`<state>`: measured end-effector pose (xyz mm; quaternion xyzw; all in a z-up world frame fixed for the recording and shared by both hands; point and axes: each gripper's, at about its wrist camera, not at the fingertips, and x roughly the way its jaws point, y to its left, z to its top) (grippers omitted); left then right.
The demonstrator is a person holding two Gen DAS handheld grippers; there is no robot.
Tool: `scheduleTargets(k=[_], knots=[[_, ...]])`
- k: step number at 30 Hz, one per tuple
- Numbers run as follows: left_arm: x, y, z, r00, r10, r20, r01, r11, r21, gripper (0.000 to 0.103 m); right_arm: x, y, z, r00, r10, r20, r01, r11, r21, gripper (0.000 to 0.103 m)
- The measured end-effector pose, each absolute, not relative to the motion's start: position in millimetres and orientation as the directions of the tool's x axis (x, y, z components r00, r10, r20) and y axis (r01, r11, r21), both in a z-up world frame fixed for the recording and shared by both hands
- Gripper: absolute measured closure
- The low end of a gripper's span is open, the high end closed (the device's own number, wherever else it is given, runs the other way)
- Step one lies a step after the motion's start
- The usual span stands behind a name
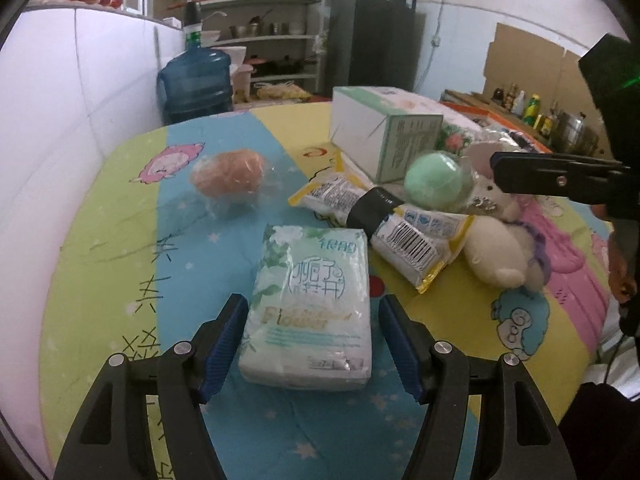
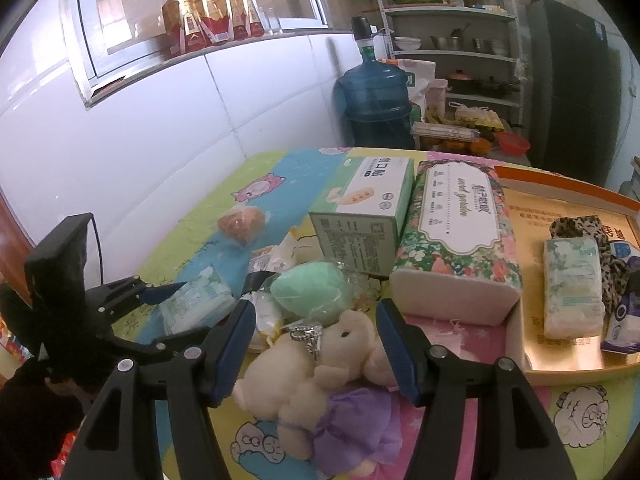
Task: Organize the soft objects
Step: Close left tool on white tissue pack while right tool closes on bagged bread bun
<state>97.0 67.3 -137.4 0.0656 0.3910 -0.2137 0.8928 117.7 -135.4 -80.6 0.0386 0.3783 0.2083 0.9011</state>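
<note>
Left gripper (image 1: 313, 344) nearest the lens, jaws spread wide on either side of the tissue pack (image 1: 310, 312); gaps show between both blue pads and the wrapper, so nothing is gripped. The pack is a soft rectangular pillow in white film with green leaf print and "Flower" lettering, lying flat on the cartoon-print table cover (image 1: 120, 240). Its long axis runs away from the camera, roughly in line with the fingers, near short end between the pads. Bare cover lies left of the pack out to the table edge along the white wall. Beyond it, to the right, a yellow-edged packet (image 1: 400, 232) with a barcode lies slantwise, a black band around its middle. A wrapped orange ball (image 1: 228, 178) sits alone, well apart on the left; a wrapped green ball (image 1: 434, 182) rests against the packet. Right gripper (image 2: 316, 350), in its own view, stands open astride the plush bear (image 2: 304, 364), pads clear of the fur on both sides. The bear is cream, in a purple skirt, lying on its side, head toward the right finger, a silver ornament by its neck. Just behind it are the green ball, a white-green box (image 2: 360, 216) and a floral tissue block (image 2: 456, 236), side by side. Right of these, an orange-rimmed tray (image 2: 560, 188) holds another tissue pack, a leopard-print cloth and a blue-white packet.
</note>
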Motion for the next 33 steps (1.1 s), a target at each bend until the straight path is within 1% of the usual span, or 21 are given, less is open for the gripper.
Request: scheduleTargets(k=[1, 3, 6, 11, 15, 19, 20, 21, 22, 26, 33], knots=[[97.1, 67.9, -137.2, 0.608, -0.323, -0.725, 0.423, 0.905, -0.048, 0.036, 117.5, -134.2, -80.5, 0.625, 0.408, -0.665, -0.35, 0.909, 0.228, 0.041], [97.6, 71.0, -136.1, 0.616, -0.315, -0.722, 0.401, 0.914, -0.057, 0.05, 117.3, -132.1, -79.7, 0.625, 0.413, -0.663, -0.356, 0.906, 0.229, 0.041], [96.7, 79.6, -133.2, 0.632, -0.332, -0.7, 0.372, 0.923, -0.101, 0.052, 117.1, -130.9, -79.0, 0.622, 0.425, -0.657, -0.362, 0.901, 0.24, 0.041], [87.6, 89.4, -127.4, 0.668, -0.343, -0.66, 0.324, 0.933, -0.156, 0.053, 120.9, -121.8, -73.2, 0.609, 0.459, -0.647, -0.382, 0.885, 0.268, 0.041], [74.7, 98.4, -123.5, 0.698, -0.305, -0.648, 0.25, 0.952, -0.178, 0.053, 140.5, -91.0, -59.0, 0.565, 0.534, -0.629, -0.478, 0.834, 0.278, 0.041], [54.3, 108.9, -118.7, 0.746, -0.244, -0.62, 0.193, 0.97, -0.149, 0.053, 183.4, -46.3, -59.5, 0.504, 0.526, -0.685, -0.525, 0.816, 0.24, 0.041], [50.2, 110.6, -116.8, 0.759, -0.226, -0.61, 0.179, 0.974, -0.138, 0.053, 195.2, -36.7, -62.3, 0.478, 0.527, -0.702, -0.529, 0.811, 0.249, 0.037], [46.1, 112.2, -115.2, 0.774, -0.207, -0.598, 0.165, 0.978, -0.126, 0.053, 207.7, -27.8, -65.8, 0.458, 0.521, -0.72, -0.519, 0.814, 0.26, 0.031], [41.8, 113.7, -113.4, 0.79, -0.186, -0.585, 0.15, 0.983, -0.11, 0.053, 218.0, -20.9, -69.2, 0.446, 0.513, -0.733, -0.506, 0.82, 0.267, 0.029], [32.1, 120.2, -108.2, 0.825, -0.144, -0.546, 0.119, 0.99, -0.08, 0.053, 244.5, 3.0, -83.5, 0.433, 0.464, -0.773, -0.464, 0.85, 0.25, 0.028], [31.3, 133.7, -107.6, 0.831, -0.165, -0.531, 0.115, 0.985, -0.125, 0.053, 258.1, 27.4, -104.2, 0.437, 0.343, -0.832, -0.41, 0.899, 0.155, 0.028]])
